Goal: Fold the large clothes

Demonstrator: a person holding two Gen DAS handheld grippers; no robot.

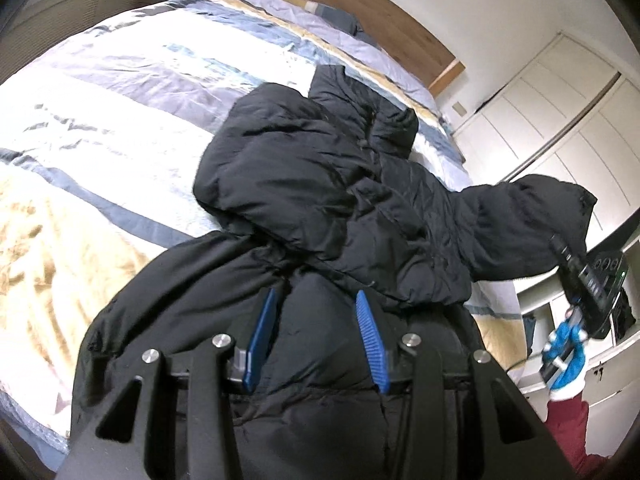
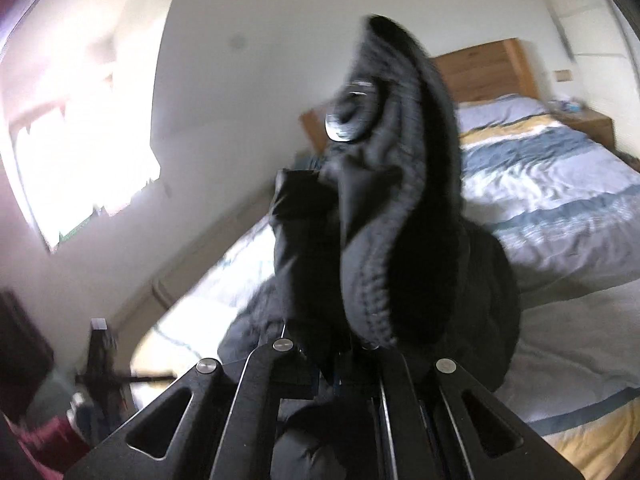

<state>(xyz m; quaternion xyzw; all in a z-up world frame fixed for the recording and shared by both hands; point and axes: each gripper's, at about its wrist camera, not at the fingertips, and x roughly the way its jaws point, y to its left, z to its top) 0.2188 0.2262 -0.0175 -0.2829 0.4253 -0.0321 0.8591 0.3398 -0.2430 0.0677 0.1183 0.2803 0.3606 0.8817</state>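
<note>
A black puffer jacket (image 1: 320,184) lies crumpled on the striped bed (image 1: 100,112). My left gripper (image 1: 318,304) is open, its blue fingers (image 1: 368,328) resting over the jacket's near part, with fabric between them. The right gripper (image 1: 576,276) shows at the far right in the left wrist view, lifting one end of the jacket (image 1: 532,208) off the bed's edge. In the right wrist view that gripper (image 2: 348,352) is shut on the jacket's edge (image 2: 384,208), which stands up in front of the lens and hides the fingertips. A metal snap (image 2: 350,116) shows on the fabric.
A wooden headboard (image 1: 360,12) is at the far end of the bed. White closet doors (image 1: 560,120) and shelving (image 1: 560,320) stand to the right. A bright window (image 2: 80,152) is in the wall beside the bed. A nightstand (image 2: 588,124) sits by the headboard.
</note>
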